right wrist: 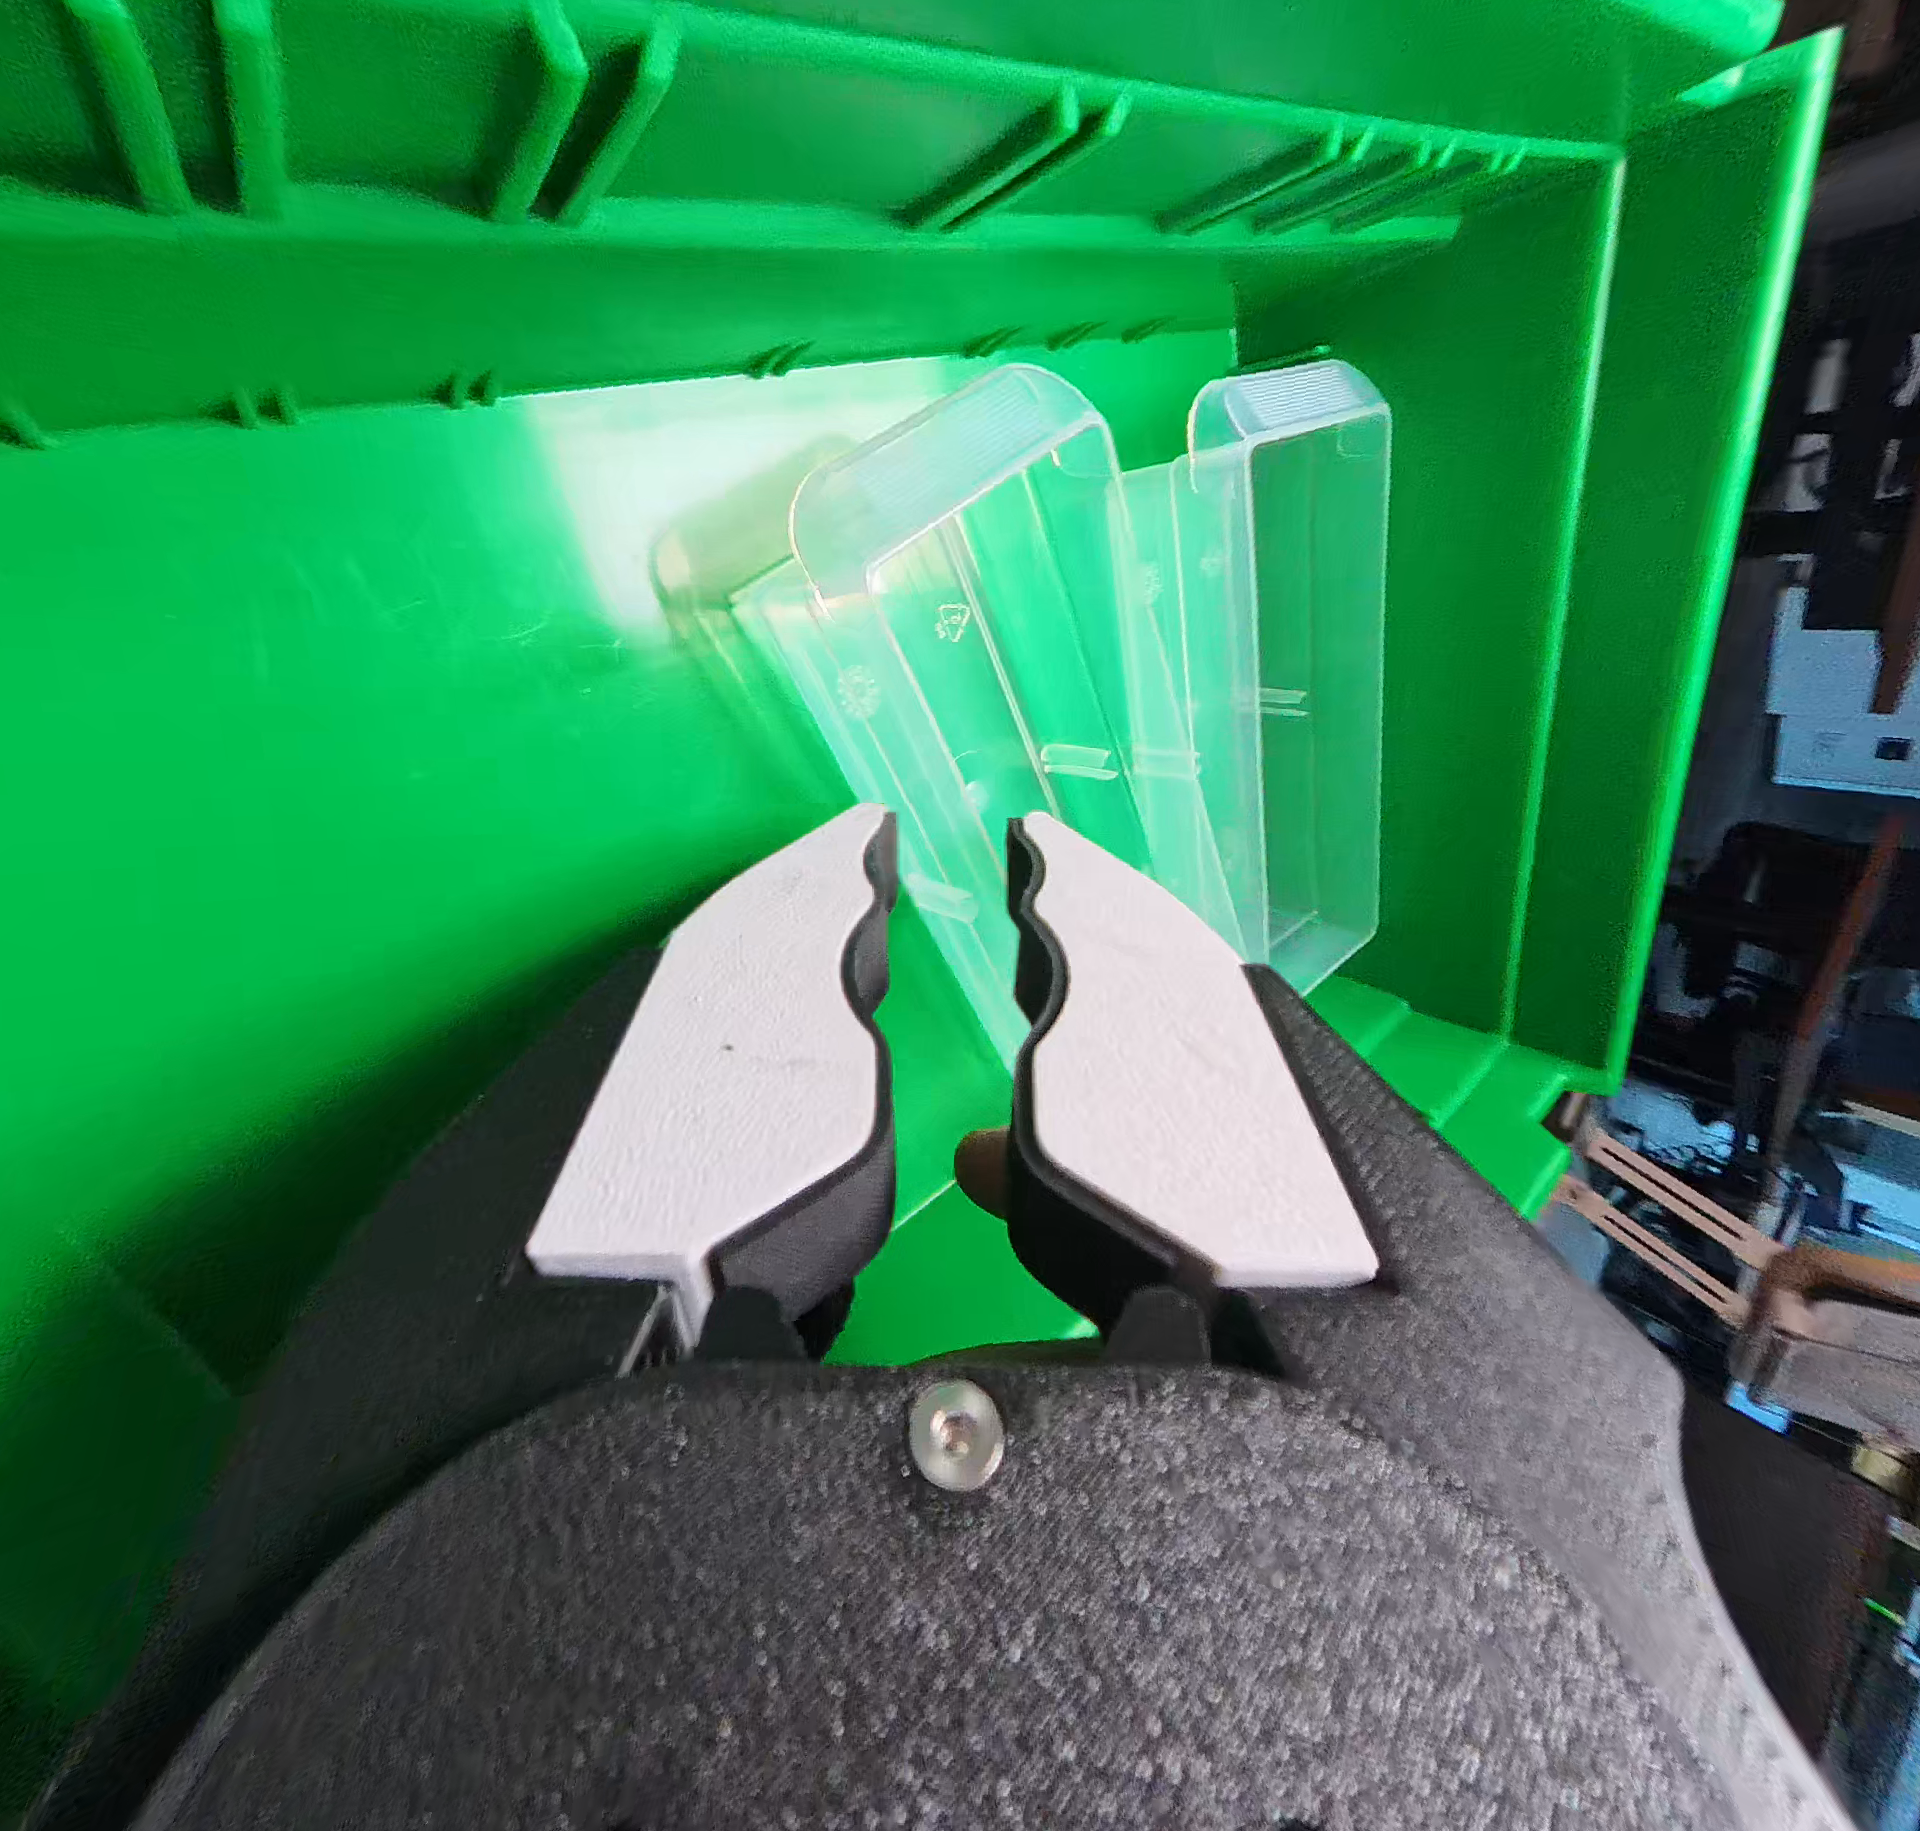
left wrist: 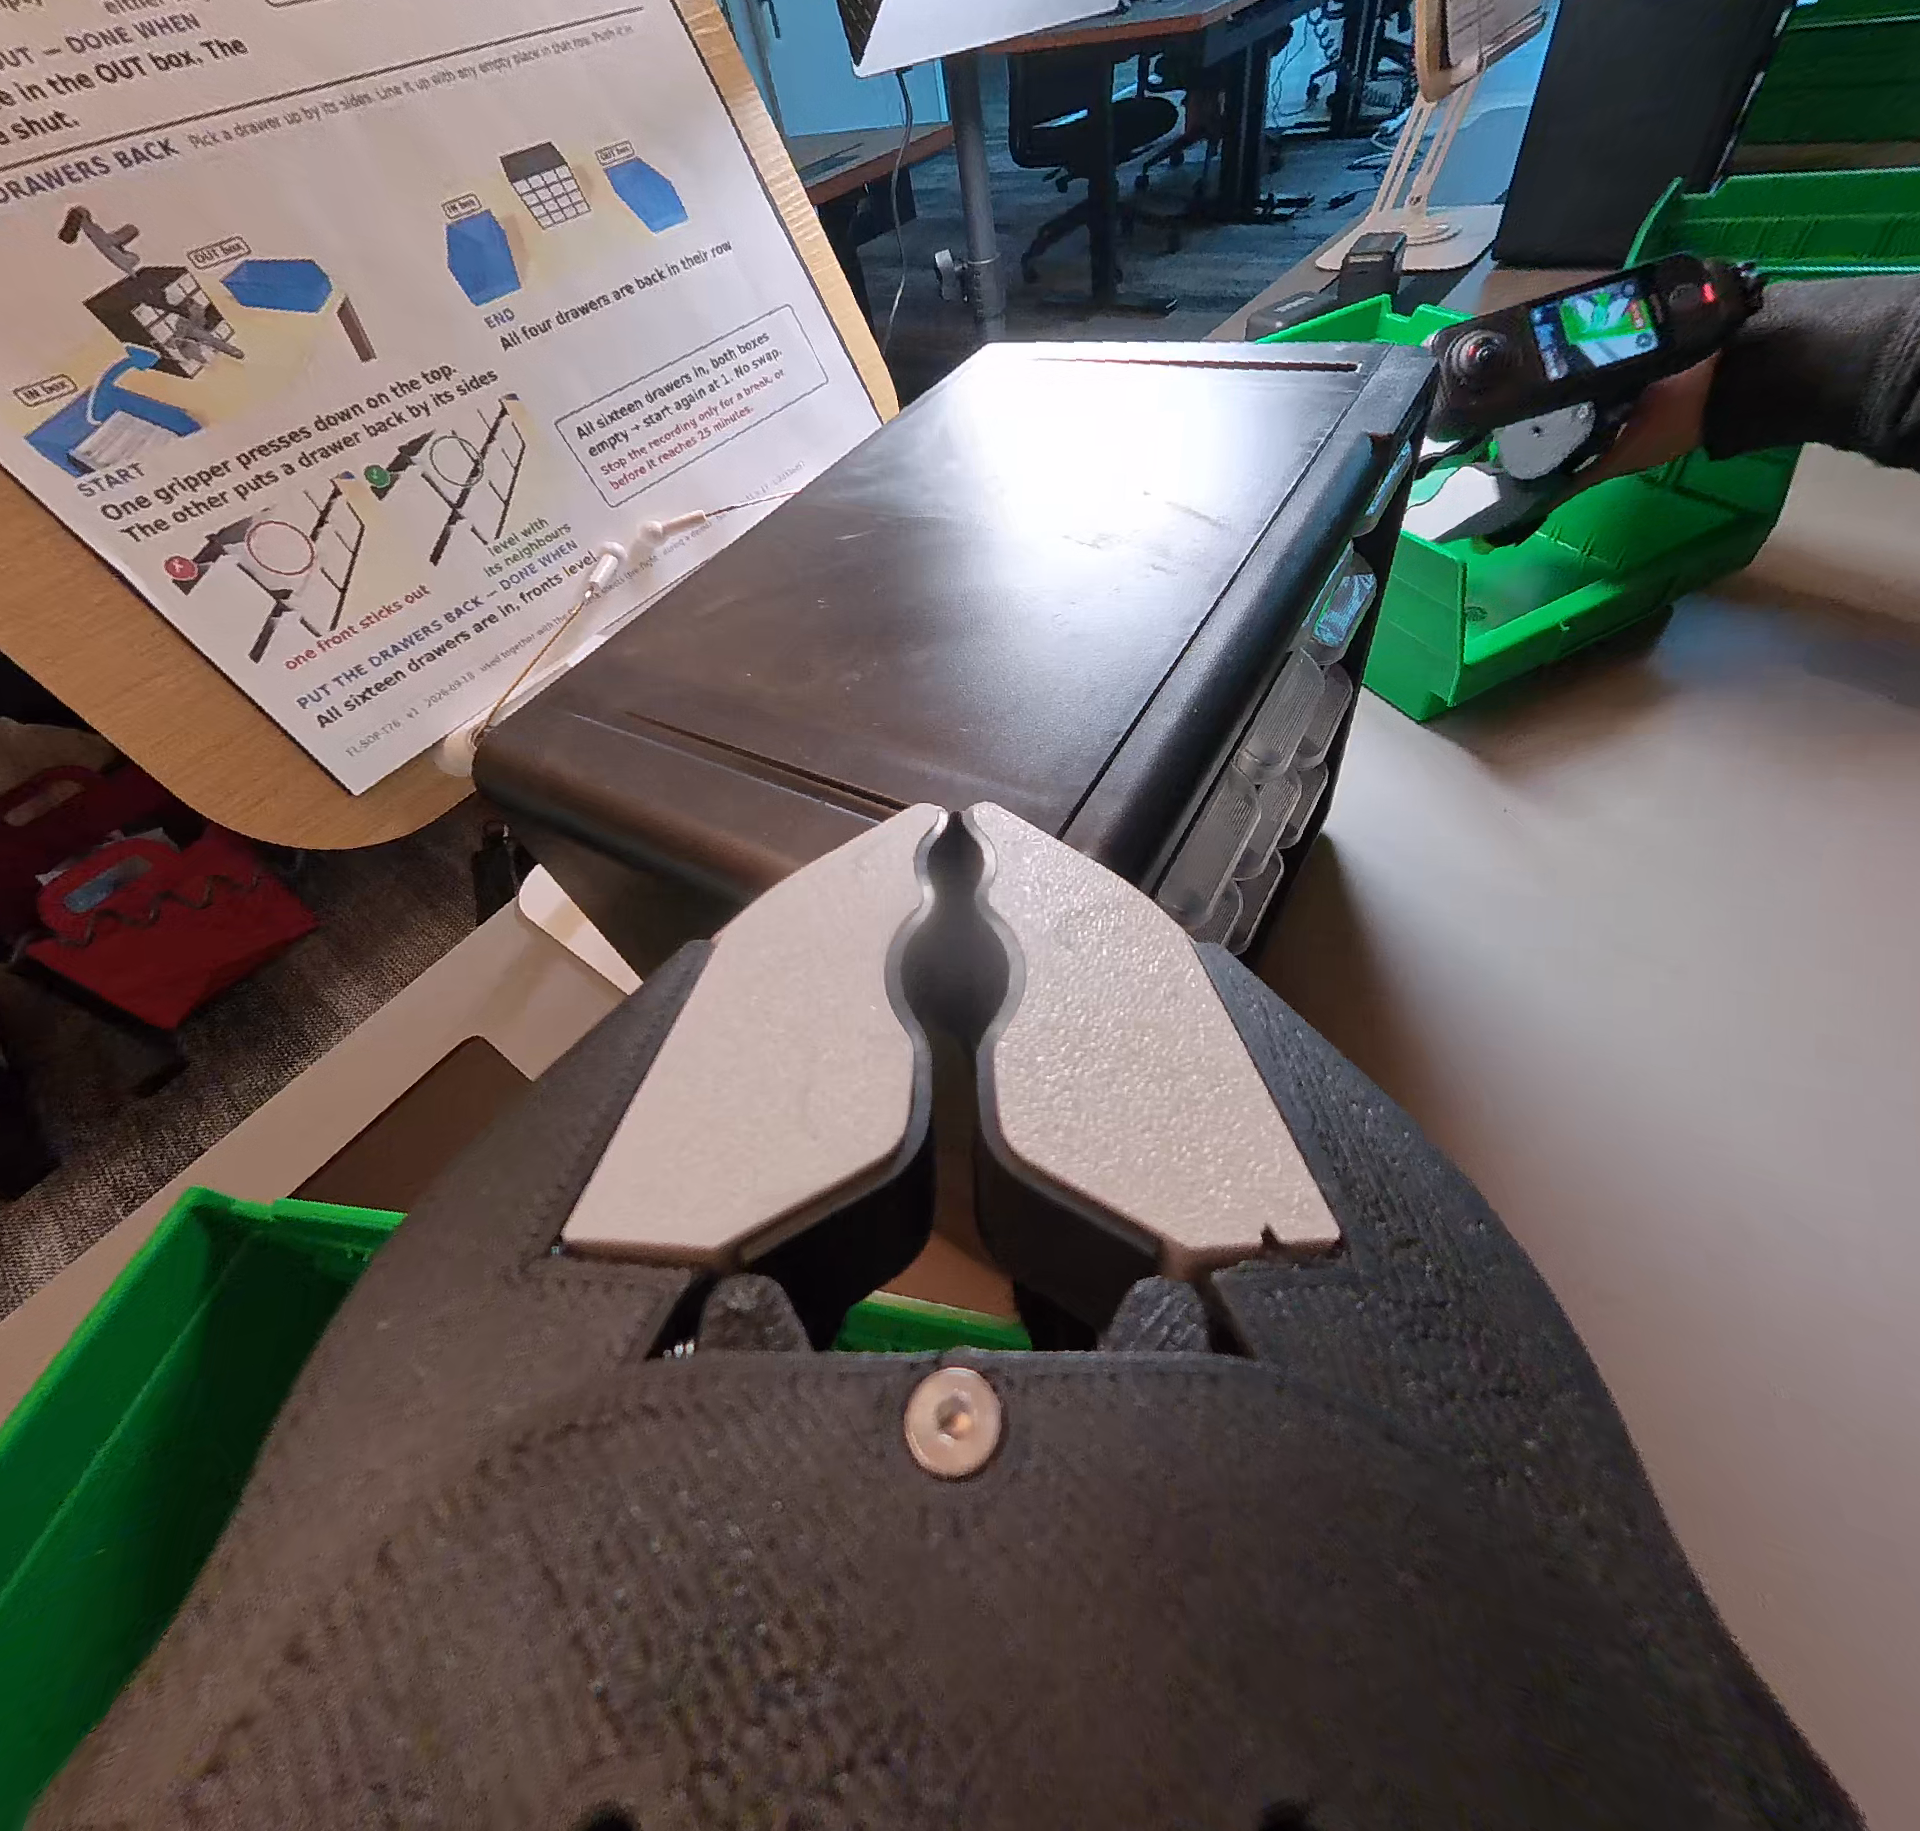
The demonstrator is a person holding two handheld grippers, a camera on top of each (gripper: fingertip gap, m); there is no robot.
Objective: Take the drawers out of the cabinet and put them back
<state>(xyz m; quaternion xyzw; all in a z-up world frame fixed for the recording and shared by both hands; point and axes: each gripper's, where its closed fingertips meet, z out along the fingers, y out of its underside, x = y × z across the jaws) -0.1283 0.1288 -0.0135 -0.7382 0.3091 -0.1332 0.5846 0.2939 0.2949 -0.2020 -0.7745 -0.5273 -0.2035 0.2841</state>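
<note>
The black cabinet point(left wrist: 987, 555) stands on the table, its front to the right with clear drawers point(left wrist: 1278, 742) in their slots. My left gripper point(left wrist: 954, 823) is shut and empty, with its tips at the cabinet's near top edge. My right gripper point(right wrist: 951, 831) is partly open inside a green bin point(right wrist: 312, 742). The near end of a clear drawer point(right wrist: 966, 638) lies between its jaws; no contact shows. A second clear drawer point(right wrist: 1309, 638) leans by the bin's wall and a third point(right wrist: 707, 555) lies behind. The right gripper also shows in the left wrist view point(left wrist: 1507, 493), held by a hand.
An instruction sheet on a wooden board point(left wrist: 416, 327) stands left of the cabinet. A second green bin point(left wrist: 125, 1418) sits at the near left. The right green bin point(left wrist: 1558, 586) is beside the cabinet's front. More green bins point(left wrist: 1818, 119) and office desks are behind.
</note>
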